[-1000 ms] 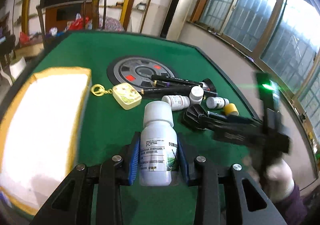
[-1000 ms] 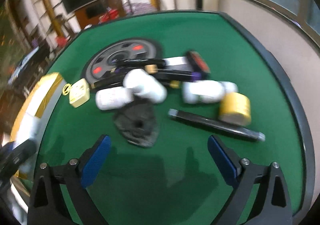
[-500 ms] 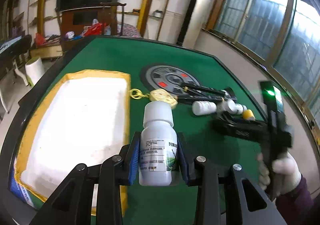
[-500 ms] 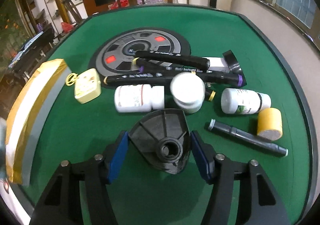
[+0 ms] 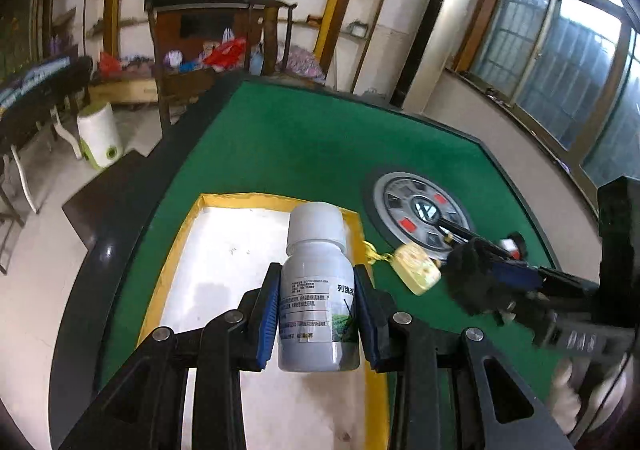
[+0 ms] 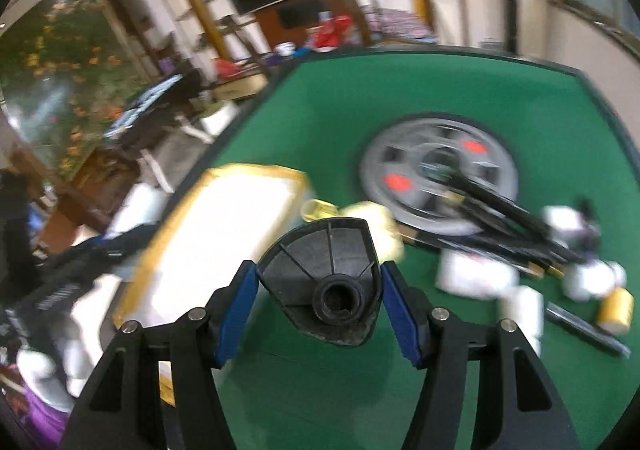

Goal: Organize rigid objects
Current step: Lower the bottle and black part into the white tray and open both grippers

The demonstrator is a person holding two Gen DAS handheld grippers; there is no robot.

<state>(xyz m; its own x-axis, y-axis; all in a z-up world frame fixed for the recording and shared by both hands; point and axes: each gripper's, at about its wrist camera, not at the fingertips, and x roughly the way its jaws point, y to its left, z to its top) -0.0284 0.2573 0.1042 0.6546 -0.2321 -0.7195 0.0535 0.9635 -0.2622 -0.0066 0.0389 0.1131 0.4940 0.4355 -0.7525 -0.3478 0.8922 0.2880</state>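
Note:
My left gripper is shut on a white labelled bottle with a white cap, held upright above the white tray with a yellow rim. My right gripper is shut on a black fan-shaped plastic part with a round socket, lifted off the green table near the tray. In the left wrist view the right gripper shows at right with the black part in it.
A yellow keychain tag lies beside the tray. On the round grey disc and to its right lie black markers, white bottles and a yellow roll. The table's dark rim runs along the left.
The right gripper closed on the black part and lifted it toward the tray. The left gripper carried the bottle leftward from over the green felt to above the tray.

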